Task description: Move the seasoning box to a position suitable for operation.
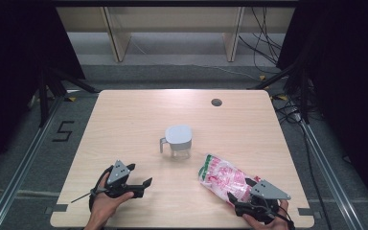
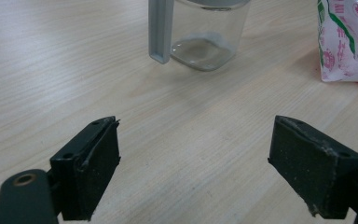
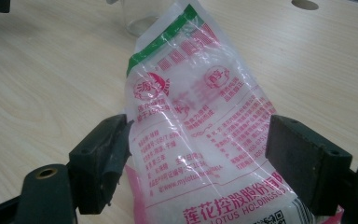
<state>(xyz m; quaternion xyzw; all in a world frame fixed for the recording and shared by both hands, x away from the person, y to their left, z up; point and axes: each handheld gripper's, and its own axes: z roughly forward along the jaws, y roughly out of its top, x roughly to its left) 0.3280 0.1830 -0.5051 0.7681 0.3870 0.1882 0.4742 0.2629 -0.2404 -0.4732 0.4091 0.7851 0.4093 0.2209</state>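
A clear plastic jug [image 1: 178, 139] with a grey lid and handle stands upright at the middle of the wooden table [image 1: 124, 120]. A clear bag [image 1: 223, 179] of white grains with pink and green print lies flat to its right, toward the front. My left gripper [image 1: 141, 176] rests at the front left, open with nothing between its pads, pointing toward the jug [image 2: 205, 37]. My right gripper [image 1: 242, 191] sits at the bag's near end. In the right gripper view its jaws [image 3: 198, 154] stand wide on either side of the bag [image 3: 200, 116], which lies uncrumpled on the table.
A round cable hole [image 1: 216, 102] sits near the table's far right edge. Black curtains and stands flank the table, and cables lie on the floor at the far right. Bare wood lies between the left gripper and the jug.
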